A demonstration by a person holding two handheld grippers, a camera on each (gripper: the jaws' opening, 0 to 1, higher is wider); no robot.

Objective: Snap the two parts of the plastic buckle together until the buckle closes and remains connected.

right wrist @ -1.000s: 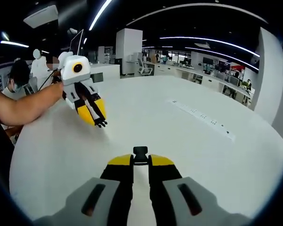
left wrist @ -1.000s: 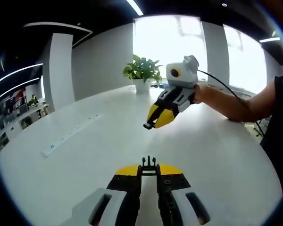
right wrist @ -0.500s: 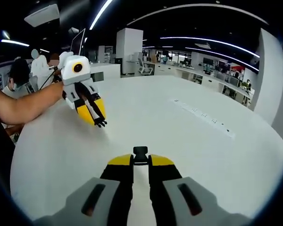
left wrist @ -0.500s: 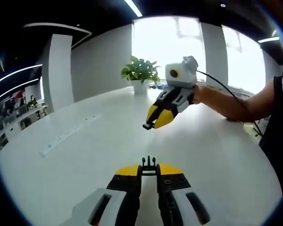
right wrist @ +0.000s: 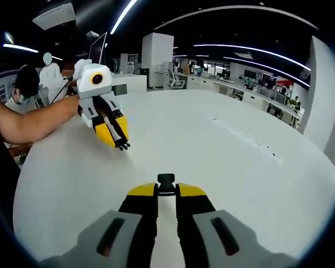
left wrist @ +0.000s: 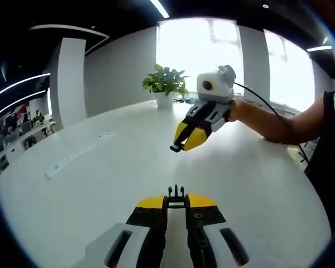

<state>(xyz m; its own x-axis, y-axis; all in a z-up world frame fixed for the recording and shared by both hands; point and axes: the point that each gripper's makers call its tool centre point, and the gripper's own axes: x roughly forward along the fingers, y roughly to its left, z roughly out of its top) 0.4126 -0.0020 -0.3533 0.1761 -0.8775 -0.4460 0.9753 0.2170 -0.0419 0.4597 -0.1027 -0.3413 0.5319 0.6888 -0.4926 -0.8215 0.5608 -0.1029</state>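
Note:
In the left gripper view my left gripper (left wrist: 176, 199) is shut on the pronged black buckle half (left wrist: 176, 194), whose prongs stick out past the yellow tips. Farther off, the right gripper (left wrist: 178, 146) hangs above the white table (left wrist: 100, 184), shut on a small black piece (left wrist: 175, 148). In the right gripper view my right gripper (right wrist: 166, 187) pinches the black socket buckle half (right wrist: 166, 180). The left gripper (right wrist: 121, 143) hovers at upper left, gripping its pronged piece (right wrist: 123, 146). The two halves are apart.
A potted plant (left wrist: 166, 84) stands at the table's far edge in the left gripper view. A white power strip (left wrist: 67, 162) lies on the table's left, and shows as a white power strip (right wrist: 245, 139) on the right. A person's forearm (left wrist: 273, 120) holds each gripper. People sit behind (right wrist: 25, 89).
Both views have shifted slightly; the other gripper sits a touch further right in each. The grippers stay shut on their buckle halves, still apart.

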